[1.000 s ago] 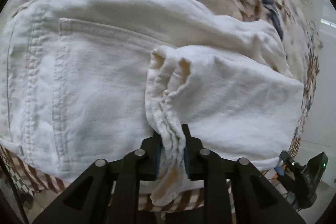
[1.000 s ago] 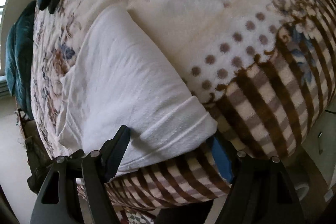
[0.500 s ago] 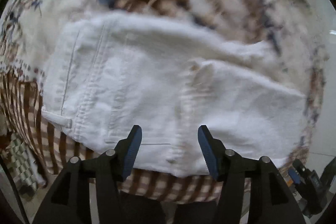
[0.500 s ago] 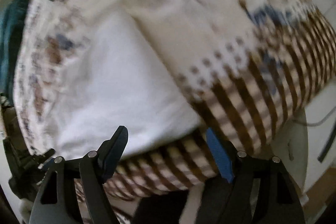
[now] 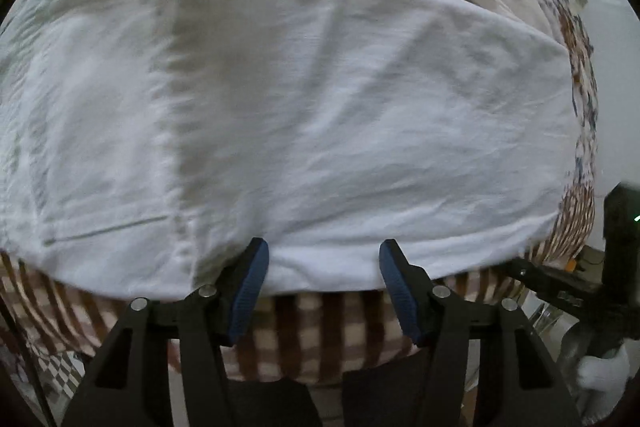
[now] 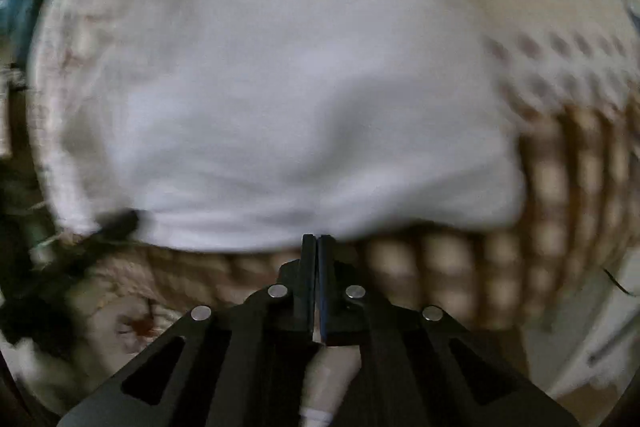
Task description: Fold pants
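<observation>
The white pants (image 5: pixel 304 115) lie folded flat on a patterned blanket (image 5: pixel 320 331), filling most of the left wrist view. That view alone shows their detail: a leg layer laid over the seat part, its left edge running down from 11 o'clock, and a pocket seam at 8 o'clock. The left gripper (image 5: pixel 324 259) has its blue-padded fingers (image 5: pixel 250 283) about half apart, astride the near hem of the pants at 6 o'clock, gripping nothing. At 4 o'clock the other black tool reaches in at the blanket's edge.

The right wrist view is blurred and shows the pants (image 6: pixel 280 99) only as a white mass, with brown checks and dots of the blanket (image 6: pixel 560 167) at 3 o'clock. The right gripper (image 6: pixel 317 243) has just snapped closed; its fingers meet with no cloth between them, tips at the hem. No writing can be read.
</observation>
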`<action>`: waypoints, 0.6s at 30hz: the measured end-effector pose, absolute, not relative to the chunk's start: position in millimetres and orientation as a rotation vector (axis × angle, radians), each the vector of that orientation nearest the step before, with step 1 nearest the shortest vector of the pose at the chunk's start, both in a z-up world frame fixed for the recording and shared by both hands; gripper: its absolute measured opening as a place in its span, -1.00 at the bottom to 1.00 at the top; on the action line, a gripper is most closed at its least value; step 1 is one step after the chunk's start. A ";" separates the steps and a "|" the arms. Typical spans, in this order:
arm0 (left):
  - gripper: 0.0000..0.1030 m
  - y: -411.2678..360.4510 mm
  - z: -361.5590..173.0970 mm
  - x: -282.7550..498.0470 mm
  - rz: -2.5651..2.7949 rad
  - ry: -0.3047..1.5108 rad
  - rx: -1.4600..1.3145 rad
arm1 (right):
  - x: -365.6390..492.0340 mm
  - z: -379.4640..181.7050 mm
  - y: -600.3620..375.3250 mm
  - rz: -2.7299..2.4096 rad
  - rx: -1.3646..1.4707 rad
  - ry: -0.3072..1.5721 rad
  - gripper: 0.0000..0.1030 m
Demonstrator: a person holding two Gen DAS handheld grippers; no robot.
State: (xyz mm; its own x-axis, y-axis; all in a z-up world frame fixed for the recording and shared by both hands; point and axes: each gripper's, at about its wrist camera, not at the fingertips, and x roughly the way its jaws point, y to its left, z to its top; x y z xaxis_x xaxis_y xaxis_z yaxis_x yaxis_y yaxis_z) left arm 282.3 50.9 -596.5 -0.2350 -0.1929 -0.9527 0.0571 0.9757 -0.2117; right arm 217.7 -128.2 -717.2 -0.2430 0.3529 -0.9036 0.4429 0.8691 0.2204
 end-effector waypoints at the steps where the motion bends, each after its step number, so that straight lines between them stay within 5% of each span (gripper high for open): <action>1: 0.07 56.2 -592.9 284.9 -0.224 1.799 -0.132 | 207.4 -721.1 -138.9 -0.128 0.606 1.872 -0.99; 10: 0.21 63.1 -532.9 332.0 -0.209 1.610 -0.165 | 219.0 -648.9 -193.1 -0.167 0.769 1.493 -0.88; 15: 0.21 64.6 -587.8 367.3 -0.100 1.691 -0.120 | 222.4 -687.2 -176.6 -0.214 0.608 1.661 -0.97; 18: 0.21 51.4 -569.4 368.7 -0.124 1.669 -0.051 | 205.8 -686.0 -169.9 -0.200 0.589 1.716 -0.99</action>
State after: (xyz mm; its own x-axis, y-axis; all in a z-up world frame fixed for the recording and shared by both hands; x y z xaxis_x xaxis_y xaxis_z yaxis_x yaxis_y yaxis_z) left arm 368.7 51.4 -569.4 -0.1022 -0.1068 -0.9890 0.0400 0.9930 -0.1114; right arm 205.8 -169.9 -686.0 -0.1216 0.2738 -0.9541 0.4860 0.8545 0.1833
